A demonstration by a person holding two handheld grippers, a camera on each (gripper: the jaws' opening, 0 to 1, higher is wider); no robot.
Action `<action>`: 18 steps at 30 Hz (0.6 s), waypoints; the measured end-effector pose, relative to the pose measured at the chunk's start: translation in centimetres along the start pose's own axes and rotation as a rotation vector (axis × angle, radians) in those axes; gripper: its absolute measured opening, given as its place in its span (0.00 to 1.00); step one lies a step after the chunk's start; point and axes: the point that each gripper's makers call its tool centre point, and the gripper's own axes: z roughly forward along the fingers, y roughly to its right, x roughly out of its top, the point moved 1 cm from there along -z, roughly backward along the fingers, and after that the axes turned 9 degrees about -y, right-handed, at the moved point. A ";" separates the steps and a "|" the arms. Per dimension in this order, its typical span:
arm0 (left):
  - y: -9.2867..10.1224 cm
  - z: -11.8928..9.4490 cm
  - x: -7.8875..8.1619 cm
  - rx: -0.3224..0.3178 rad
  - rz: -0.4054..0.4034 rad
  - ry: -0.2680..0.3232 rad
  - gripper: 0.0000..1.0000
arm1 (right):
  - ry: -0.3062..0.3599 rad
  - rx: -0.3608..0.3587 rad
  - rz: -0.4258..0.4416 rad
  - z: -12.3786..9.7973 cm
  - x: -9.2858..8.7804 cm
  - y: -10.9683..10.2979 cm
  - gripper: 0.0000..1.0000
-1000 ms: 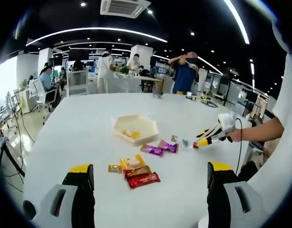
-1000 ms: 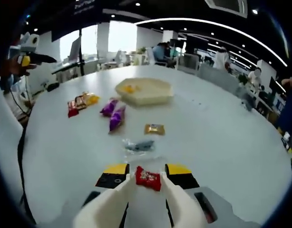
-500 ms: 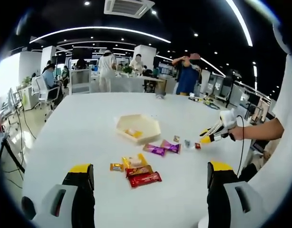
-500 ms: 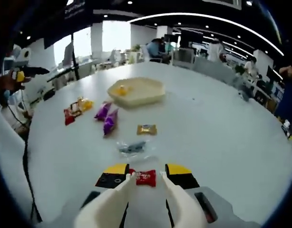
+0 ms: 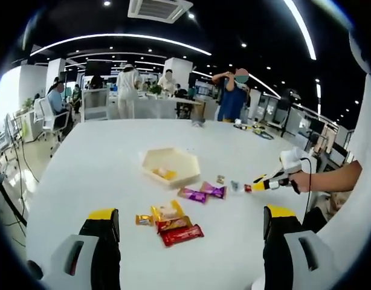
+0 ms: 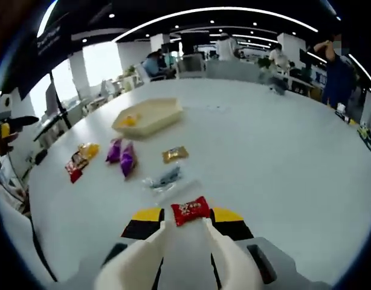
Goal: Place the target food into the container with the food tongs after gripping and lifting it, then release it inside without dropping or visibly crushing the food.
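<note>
Right gripper [image 6: 184, 225] is closed on the white food tongs [image 6: 173, 257], whose two tips pinch a small red candy [image 6: 191, 209] by its near edge; the candy sits clear of the white table [image 6: 282, 157], held above it. Beyond the candy lie a clear-wrapped sweet [image 6: 164, 179], a gold-wrapped sweet [image 6: 174, 154] and two purple packets [image 6: 121, 155] side by side. Further off stands the cream hexagonal container [image 6: 147, 116], upright, with a yellow item [image 6: 131, 121] inside; the red candy is well apart from it. A cluster of red and yellow packets [image 6: 78, 160] lies to the left of the purple pair. In the left gripper view, the left gripper [image 5: 191, 241] has its jaws spread wide and holds nothing, hovering above the table near a red bar [image 5: 182, 234] and yellow packets [image 5: 167, 211]. That view also shows the container [image 5: 170, 167], and a hand [image 5: 306, 180] holding the right gripper out at the table's right side, the red candy [image 5: 248, 188] at its tip. People stand at desks in the background.
</note>
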 end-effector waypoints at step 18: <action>-2.9 -1.4 0.3 0.059 -0.034 0.036 0.99 | 0.009 -0.039 0.109 2.5 2.5 -0.4 0.29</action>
